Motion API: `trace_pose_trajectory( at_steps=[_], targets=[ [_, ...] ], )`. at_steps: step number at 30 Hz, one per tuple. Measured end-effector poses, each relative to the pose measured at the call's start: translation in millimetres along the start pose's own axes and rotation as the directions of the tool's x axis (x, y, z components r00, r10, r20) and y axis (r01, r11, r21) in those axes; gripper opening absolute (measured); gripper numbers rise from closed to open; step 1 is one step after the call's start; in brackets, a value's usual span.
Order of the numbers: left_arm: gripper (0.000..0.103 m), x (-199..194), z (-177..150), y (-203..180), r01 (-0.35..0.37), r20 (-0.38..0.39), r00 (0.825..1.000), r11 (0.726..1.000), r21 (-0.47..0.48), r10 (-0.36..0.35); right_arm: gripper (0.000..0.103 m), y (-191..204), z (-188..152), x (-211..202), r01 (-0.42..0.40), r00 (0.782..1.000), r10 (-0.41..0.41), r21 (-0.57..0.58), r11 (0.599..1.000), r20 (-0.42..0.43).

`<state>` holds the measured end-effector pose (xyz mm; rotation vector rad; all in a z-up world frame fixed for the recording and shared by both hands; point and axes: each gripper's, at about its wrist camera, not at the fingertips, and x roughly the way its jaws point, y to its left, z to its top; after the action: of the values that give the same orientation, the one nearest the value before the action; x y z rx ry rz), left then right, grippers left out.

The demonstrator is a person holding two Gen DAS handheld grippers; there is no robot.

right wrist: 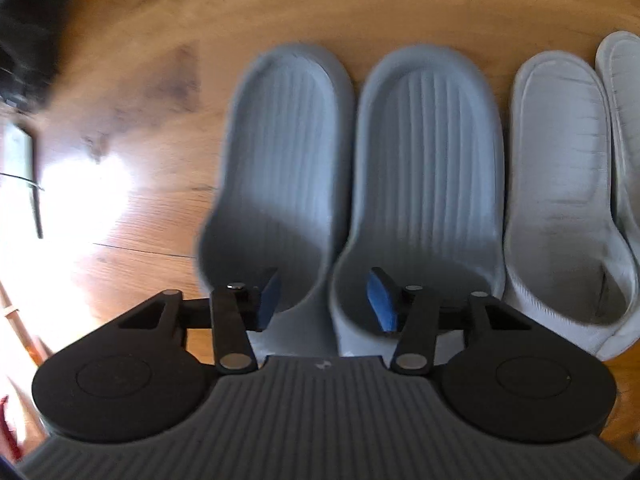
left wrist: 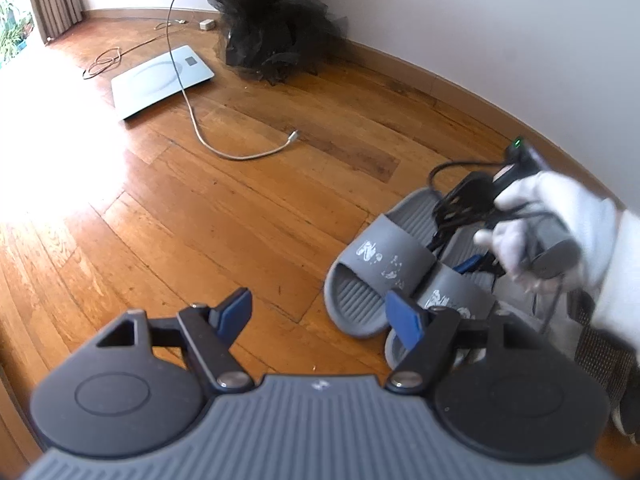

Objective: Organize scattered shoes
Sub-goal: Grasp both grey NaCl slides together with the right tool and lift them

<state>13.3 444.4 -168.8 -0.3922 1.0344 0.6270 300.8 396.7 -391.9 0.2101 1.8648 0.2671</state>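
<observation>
Two dark grey slippers (left wrist: 380, 264) (left wrist: 448, 300) lie side by side on the wooden floor at the right of the left wrist view, with worn white print on their straps. My left gripper (left wrist: 320, 316) hangs open and empty just left of them. A white-gloved hand (left wrist: 552, 216) holds the other gripper over the pair. In the right wrist view the grey slippers (right wrist: 288, 152) (right wrist: 428, 168) point away, heels far. My right gripper (right wrist: 325, 300) is open, one finger above each slipper's strap, spanning their inner edges. I cannot tell whether it touches them.
Two white slippers (right wrist: 560, 184) (right wrist: 620, 120) sit right of the grey pair. A bathroom scale (left wrist: 160, 80), a loose white cable (left wrist: 240, 154) and a black tulle bundle (left wrist: 280, 32) lie farther off by the wall (left wrist: 480, 20). Sun glare covers the floor at left.
</observation>
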Motion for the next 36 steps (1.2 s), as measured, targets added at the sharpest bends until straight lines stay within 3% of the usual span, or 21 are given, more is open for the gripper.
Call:
trace_pose_trajectory(
  at_steps=[3,7,9,11,16,24,36],
  targets=[
    [0.072,1.4,-0.4,-0.2,-0.001,-0.004,1.000,1.000,0.004,0.001,0.043,4.2,0.9,16.3,0.049,0.998,-0.048,0.002,0.999,-0.026],
    [0.073,-3.0,-2.7,2.5,-0.010,-0.001,1.000,1.000,-0.009,0.010,0.034,12.9,-8.0,18.5,0.093,0.996,-0.094,-0.057,0.994,-0.008],
    [0.073,-0.2,-0.1,3.6,-0.005,-0.003,1.000,1.000,-0.014,0.005,0.019,19.0,-12.8,14.9,0.109,0.994,-0.109,-0.097,0.989,0.007],
    [0.073,4.0,3.6,4.4,0.002,-0.006,1.000,1.000,-0.019,-0.002,0.017,24.7,-19.8,8.5,0.116,0.993,-0.114,-0.132,0.984,0.023],
    [0.073,3.6,2.1,1.7,0.001,-0.010,1.000,1.000,-0.015,-0.001,0.016,26.2,-36.9,-10.7,0.102,0.994,-0.096,-0.146,0.984,0.043],
    [0.074,9.5,9.4,-9.4,0.010,-0.007,1.000,1.000,0.013,-0.010,0.015,26.1,-30.6,-61.9,0.053,0.994,-0.038,-0.150,0.987,0.100],
    [0.074,26.7,-0.8,-19.0,0.017,-0.074,0.997,0.997,0.075,-0.011,0.015,29.2,32.0,-135.4,0.083,0.967,-0.040,-0.163,0.983,0.251]
  ],
)
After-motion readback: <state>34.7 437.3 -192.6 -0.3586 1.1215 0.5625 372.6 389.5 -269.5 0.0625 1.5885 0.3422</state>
